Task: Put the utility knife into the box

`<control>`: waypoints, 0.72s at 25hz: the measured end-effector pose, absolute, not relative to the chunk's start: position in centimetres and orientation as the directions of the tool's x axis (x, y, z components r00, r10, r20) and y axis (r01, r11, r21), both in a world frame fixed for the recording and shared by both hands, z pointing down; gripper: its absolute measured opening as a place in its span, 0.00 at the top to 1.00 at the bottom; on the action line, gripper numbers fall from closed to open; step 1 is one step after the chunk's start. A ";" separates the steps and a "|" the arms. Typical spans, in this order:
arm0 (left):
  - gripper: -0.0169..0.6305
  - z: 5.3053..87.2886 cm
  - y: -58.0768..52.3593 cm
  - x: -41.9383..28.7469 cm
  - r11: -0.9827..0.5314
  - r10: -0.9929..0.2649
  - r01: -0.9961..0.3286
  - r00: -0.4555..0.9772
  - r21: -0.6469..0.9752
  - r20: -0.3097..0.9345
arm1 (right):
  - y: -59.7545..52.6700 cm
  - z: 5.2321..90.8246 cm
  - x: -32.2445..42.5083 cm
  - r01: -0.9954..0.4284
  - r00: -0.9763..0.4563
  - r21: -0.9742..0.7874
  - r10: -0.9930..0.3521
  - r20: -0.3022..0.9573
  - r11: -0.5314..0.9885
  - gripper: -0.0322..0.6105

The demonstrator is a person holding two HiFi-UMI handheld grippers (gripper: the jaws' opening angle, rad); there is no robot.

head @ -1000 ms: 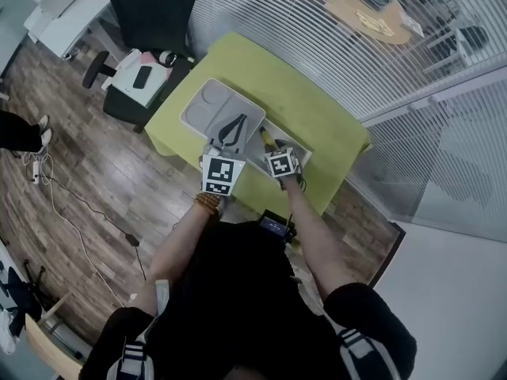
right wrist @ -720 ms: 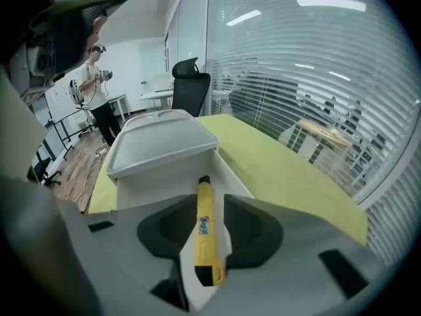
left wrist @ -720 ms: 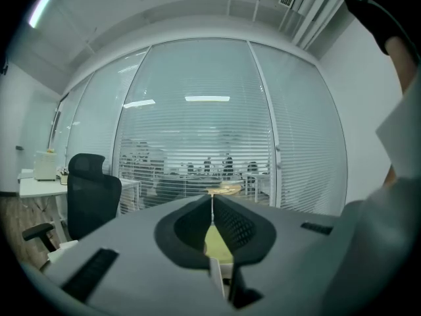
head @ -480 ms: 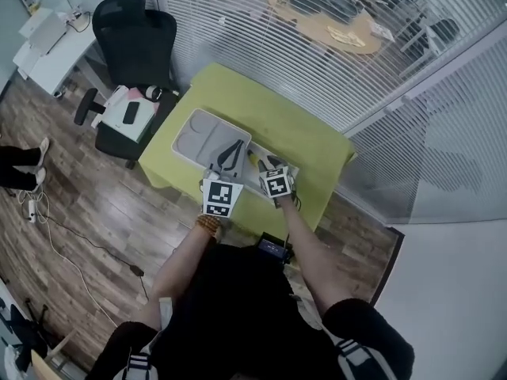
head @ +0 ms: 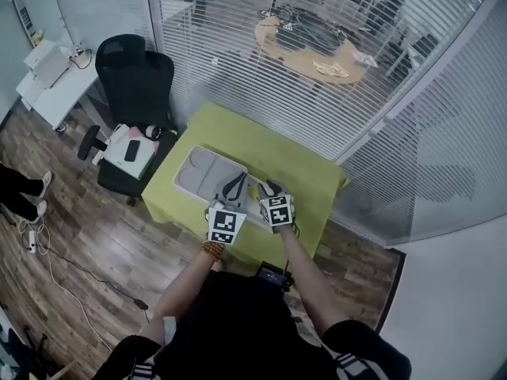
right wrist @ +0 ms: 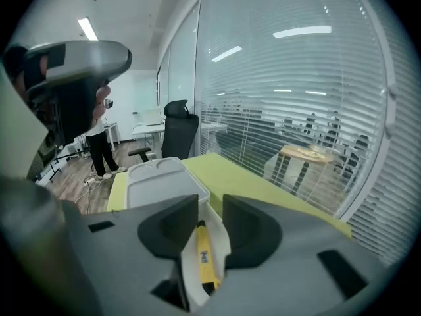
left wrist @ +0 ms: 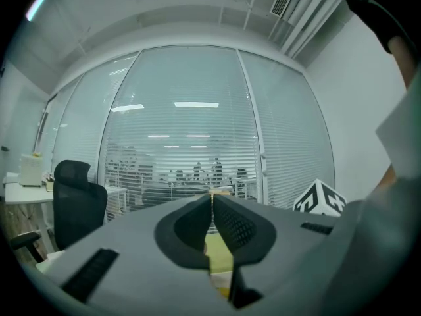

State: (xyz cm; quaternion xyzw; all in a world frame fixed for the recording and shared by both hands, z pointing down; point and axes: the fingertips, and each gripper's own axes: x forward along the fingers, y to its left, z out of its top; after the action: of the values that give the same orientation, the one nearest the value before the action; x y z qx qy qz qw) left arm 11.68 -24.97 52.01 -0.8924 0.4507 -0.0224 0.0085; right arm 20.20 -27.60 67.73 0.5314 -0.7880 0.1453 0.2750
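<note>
Right gripper view: utility knife (right wrist: 205, 255) in box (right wrist: 189, 265); right gripper (right wrist: 210, 206) wide, narrowing, empty; left gripper (left wrist: 212, 199) closed.

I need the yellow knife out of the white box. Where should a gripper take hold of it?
Probably mid-handle, from above, with the jaws across its narrow width: the knife lies lengthwise in the box, whose walls run close alongside it.

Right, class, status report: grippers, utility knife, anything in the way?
Left gripper shut, empty. Right gripper open, jaws just closing slightly, gripping nothing. Utility knife lying in the white box. Nothing blocking.
</note>
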 end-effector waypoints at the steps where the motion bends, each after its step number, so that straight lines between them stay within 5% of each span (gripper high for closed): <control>1: 0.95 51.8 -25.0 11.8 -0.597 -0.802 -0.802 0.596 -0.036 0.030 | -27.7 67.0 20.2 -0.920 -0.284 0.063 -0.767 0.576 0.388 0.77; 18: 0.95 49.8 -24.5 14.2 -0.648 -0.760 -0.760 0.649 -0.051 -0.018 | -27.1 56.0 21.2 -0.950 -0.261 0.072 -0.897 0.357 0.305 0.77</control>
State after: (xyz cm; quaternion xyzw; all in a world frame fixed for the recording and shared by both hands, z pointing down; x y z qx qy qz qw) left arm 14.20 -24.50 49.80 -0.9077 0.4187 -0.0027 0.0268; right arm 21.18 -27.11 56.04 0.5842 -0.7902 0.0788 0.1679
